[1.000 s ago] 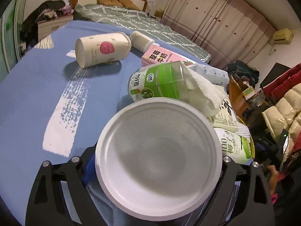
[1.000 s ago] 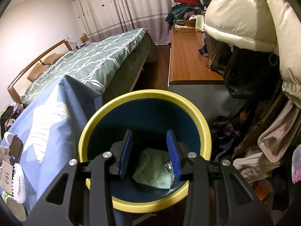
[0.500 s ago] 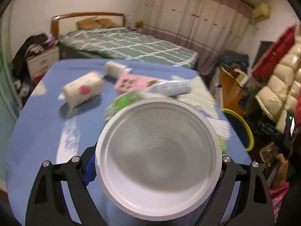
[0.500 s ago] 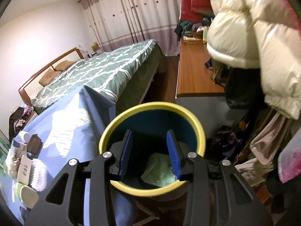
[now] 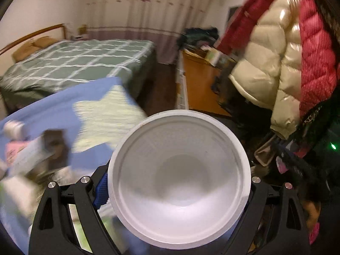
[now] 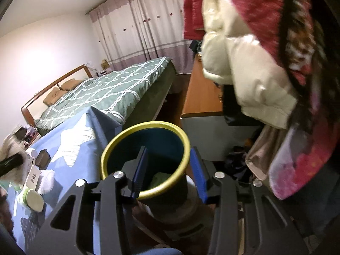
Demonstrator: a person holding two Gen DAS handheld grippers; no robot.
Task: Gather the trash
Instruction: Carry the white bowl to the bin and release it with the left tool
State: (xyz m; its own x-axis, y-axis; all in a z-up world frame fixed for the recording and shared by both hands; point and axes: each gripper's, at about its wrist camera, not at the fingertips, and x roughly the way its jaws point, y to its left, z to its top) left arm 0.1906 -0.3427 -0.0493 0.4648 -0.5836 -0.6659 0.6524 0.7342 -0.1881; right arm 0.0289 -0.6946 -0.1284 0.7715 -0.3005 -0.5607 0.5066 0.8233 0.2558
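My left gripper (image 5: pixel 178 191) is shut on a white plastic bowl (image 5: pixel 178 182) that fills the lower middle of the left wrist view, held past the table's right edge. My right gripper (image 6: pixel 169 170) is open and empty above the blue trash bin with a yellow rim (image 6: pixel 146 146), which holds green trash (image 6: pixel 160 179). Blurred trash lies on the blue tablecloth (image 5: pixel 63 110): a pink carton (image 5: pixel 14 153) and a white packet (image 5: pixel 36 155). In the right wrist view, cartons and a green-lidded cup (image 6: pixel 31 198) lie at the left on the table.
A bed with a green checked cover (image 6: pixel 110 91) stands behind the table. A wooden desk (image 5: pixel 199 87) and hanging cream and red jackets (image 5: pixel 282 63) are on the right. Clutter lies on the floor by the bin (image 6: pixel 238 157).
My left gripper has swung right with the bowl, from over the table's trash toward the table edge. My right gripper has risen and pulled back from the bin.
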